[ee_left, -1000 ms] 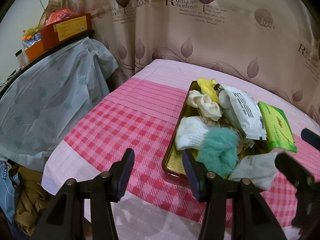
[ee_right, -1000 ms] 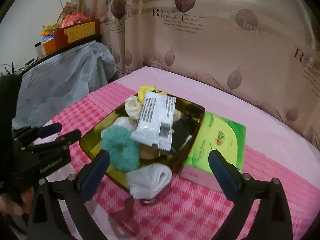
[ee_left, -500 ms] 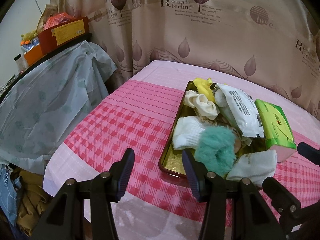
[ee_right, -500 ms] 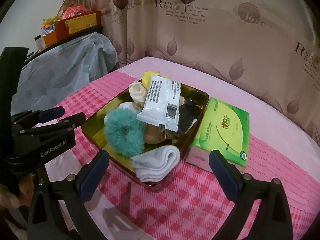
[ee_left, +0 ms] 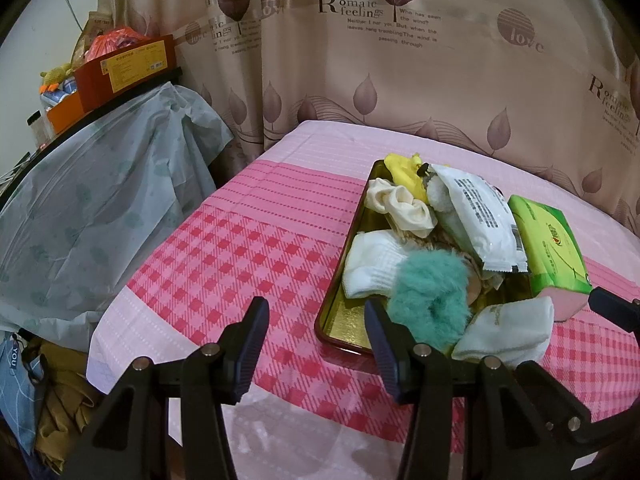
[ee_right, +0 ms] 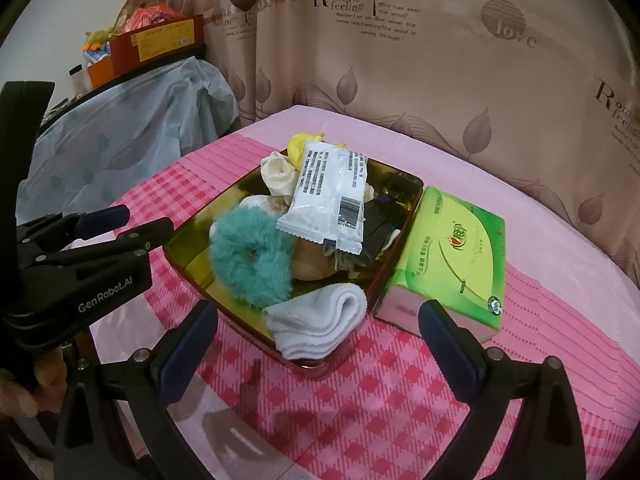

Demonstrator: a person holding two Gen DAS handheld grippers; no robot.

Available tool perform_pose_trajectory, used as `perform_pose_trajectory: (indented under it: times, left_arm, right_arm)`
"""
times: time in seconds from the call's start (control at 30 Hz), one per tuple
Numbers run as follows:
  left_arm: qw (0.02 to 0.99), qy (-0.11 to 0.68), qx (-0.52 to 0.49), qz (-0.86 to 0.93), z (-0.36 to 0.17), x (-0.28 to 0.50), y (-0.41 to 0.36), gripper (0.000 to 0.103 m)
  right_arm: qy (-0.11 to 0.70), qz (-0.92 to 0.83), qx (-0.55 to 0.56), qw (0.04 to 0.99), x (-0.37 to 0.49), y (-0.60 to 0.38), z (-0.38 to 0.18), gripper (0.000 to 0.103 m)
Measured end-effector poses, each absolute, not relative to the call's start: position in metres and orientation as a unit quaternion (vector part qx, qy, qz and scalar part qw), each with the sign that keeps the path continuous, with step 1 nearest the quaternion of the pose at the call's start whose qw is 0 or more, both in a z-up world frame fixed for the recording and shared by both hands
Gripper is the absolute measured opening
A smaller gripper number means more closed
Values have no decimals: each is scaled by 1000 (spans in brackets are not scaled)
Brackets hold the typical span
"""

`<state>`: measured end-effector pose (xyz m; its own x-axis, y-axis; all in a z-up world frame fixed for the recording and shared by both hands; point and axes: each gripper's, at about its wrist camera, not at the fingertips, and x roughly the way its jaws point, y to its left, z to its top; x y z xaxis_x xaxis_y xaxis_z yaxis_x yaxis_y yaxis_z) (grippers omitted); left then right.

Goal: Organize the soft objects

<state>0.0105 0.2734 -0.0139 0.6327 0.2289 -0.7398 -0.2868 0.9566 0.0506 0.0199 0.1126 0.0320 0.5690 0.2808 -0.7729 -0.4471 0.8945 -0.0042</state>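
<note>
A gold tray (ee_left: 340,322) (ee_right: 188,246) on the pink checked tablecloth holds soft things: a teal fluffy scrunchie (ee_left: 430,298) (ee_right: 250,256), folded white socks (ee_left: 374,262), a grey-white sock (ee_left: 506,330) (ee_right: 320,322) hanging over the near rim, a cream scrunchie (ee_left: 402,208) (ee_right: 278,172), a yellow item (ee_left: 406,170) and a white wipes pack (ee_left: 480,218) (ee_right: 330,198). My left gripper (ee_left: 316,340) is open and empty, in front of the tray's left corner. My right gripper (ee_right: 318,350) is open and empty, just in front of the grey-white sock.
A green tissue pack (ee_left: 546,246) (ee_right: 452,264) lies against the tray's right side. A patterned curtain (ee_left: 400,60) hangs behind the table. A covered shelf (ee_left: 100,184) with boxes stands to the left. Clothes (ee_left: 60,400) lie on the floor.
Both grippers have drawn back a little and shifted, so the tray sits farther right in the left view and higher in the right view. Both stay open.
</note>
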Motion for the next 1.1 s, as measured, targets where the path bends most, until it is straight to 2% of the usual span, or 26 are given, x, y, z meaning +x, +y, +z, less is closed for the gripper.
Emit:
perform_pose_trajectory:
  times: [1.1]
  left_arm:
    - [902, 407, -32, 142, -16, 13, 269, 51]
  right_arm:
    - [438, 215, -96, 868, 19, 112, 18, 102]
